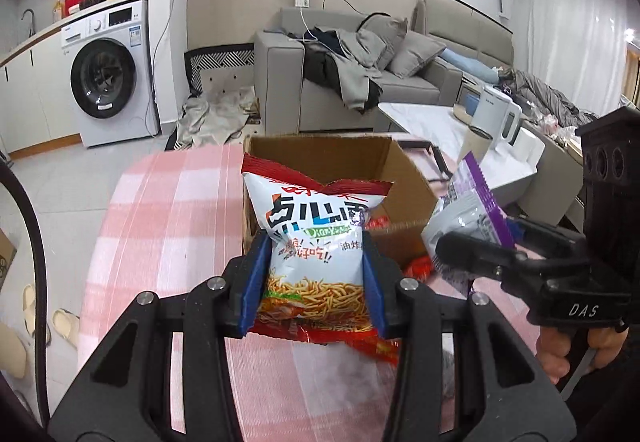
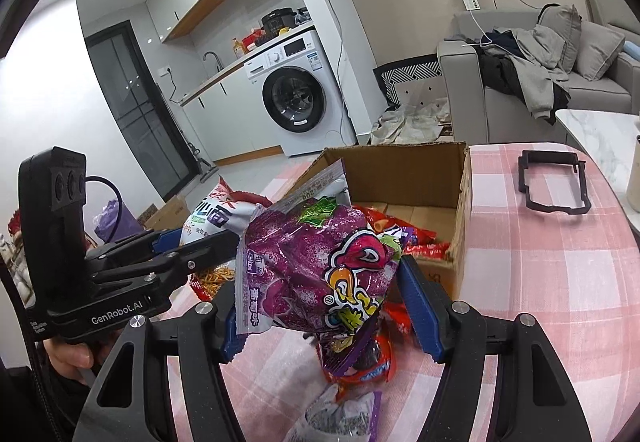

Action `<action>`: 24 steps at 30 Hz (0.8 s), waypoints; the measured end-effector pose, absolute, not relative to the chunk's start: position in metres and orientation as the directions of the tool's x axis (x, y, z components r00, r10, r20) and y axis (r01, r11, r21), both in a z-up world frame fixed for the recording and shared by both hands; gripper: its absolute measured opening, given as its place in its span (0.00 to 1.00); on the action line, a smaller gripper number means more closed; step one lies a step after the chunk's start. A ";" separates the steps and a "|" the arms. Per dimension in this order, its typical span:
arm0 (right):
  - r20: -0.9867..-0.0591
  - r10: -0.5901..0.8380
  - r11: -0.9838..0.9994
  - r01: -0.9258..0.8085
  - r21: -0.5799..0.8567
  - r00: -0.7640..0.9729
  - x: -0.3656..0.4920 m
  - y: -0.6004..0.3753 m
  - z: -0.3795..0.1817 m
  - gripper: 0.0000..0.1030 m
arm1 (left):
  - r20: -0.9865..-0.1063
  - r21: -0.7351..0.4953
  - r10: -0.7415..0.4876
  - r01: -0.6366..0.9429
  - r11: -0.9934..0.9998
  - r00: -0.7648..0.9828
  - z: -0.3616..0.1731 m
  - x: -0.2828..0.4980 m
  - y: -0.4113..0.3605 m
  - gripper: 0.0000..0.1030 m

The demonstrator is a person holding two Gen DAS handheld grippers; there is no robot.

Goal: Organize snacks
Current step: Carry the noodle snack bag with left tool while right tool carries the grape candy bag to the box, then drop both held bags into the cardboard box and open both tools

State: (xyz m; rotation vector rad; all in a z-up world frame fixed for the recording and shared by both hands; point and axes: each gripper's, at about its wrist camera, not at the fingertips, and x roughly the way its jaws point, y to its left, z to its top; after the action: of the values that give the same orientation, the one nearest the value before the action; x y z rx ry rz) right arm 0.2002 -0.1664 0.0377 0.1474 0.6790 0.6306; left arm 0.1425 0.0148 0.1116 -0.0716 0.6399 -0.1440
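My left gripper [image 1: 316, 274] is shut on a white and red noodle-snack bag [image 1: 316, 242], held upright above the pink checked table in front of an open cardboard box [image 1: 404, 177]. My right gripper [image 2: 320, 302] is shut on a purple grape-candy bag [image 2: 320, 270], lifted just short of the same cardboard box [image 2: 400, 177]. The box holds several red and orange packets [image 2: 416, 242]. In the left wrist view the right gripper [image 1: 460, 250] comes in from the right with the purple bag [image 1: 468, 217]. In the right wrist view the left gripper [image 2: 196, 246] and its noodle-snack bag [image 2: 212, 217] show at left.
More loose packets [image 2: 360, 374] lie on the checked tablecloth [image 2: 540, 282] under my right gripper. A black rectangular frame [image 2: 554, 181] lies on the table right of the box. A washing machine [image 1: 108, 73], a grey sofa [image 1: 360, 81] and a white kettle [image 1: 496, 117] stand beyond.
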 end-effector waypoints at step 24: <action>-0.528 0.553 0.833 -0.403 0.380 0.645 0.277 -0.165 0.031 0.66 | -0.598 -0.126 -0.141 0.081 0.989 0.789 0.088 0.260 0.008 0.39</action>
State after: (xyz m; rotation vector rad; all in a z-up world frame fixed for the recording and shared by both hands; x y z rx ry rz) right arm 0.2773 -0.1653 0.0311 0.2370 0.6769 0.5495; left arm 0.2596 0.0079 0.0877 -0.0953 0.6504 -0.1195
